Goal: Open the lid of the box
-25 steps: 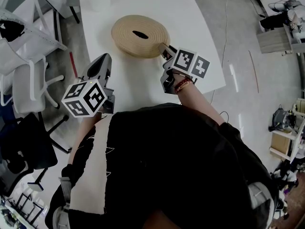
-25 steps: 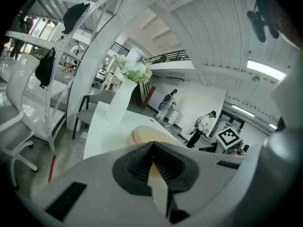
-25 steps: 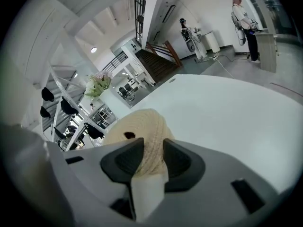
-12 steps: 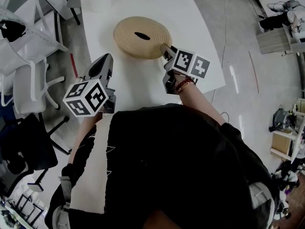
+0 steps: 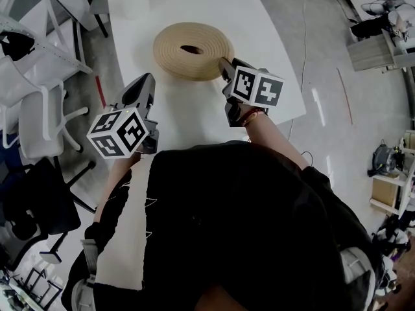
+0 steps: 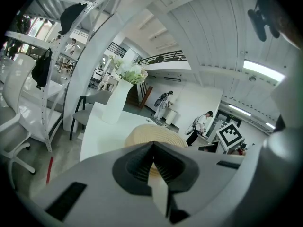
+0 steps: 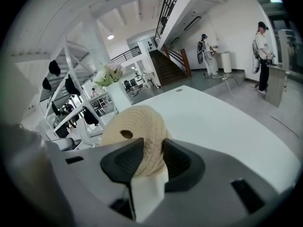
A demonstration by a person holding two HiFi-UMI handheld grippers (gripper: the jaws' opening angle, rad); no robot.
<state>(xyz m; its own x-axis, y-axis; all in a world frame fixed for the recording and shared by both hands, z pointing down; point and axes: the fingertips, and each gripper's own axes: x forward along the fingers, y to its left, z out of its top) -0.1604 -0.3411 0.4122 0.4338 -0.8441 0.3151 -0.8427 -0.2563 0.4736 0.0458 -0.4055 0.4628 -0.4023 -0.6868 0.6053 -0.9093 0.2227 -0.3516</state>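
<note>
item 1, left gripper (image 5: 143,81): held over the near left of the white table (image 5: 259,24), jaws together with nothing between them, well apart from the box.
item 2, right gripper (image 5: 224,64): at the box's near right edge, jaws closing on the lid's rim, pads against the weave on both sides.
item 3, woven box (image 5: 170,45): round, low, straw-coloured, mid-table. its lid (image 7: 142,126) has a small dark opening at the centre. the seam between lid and base cannot be made out.
handling, judged: light, fairly stiff yet yielding under squeeze. the ribbed weave should give good friction. a rim hold should serve, lifting gently upward, since the empty base may rise with it.
item 4, white vase (image 6: 115,104): with flowers, beyond the box.
</note>
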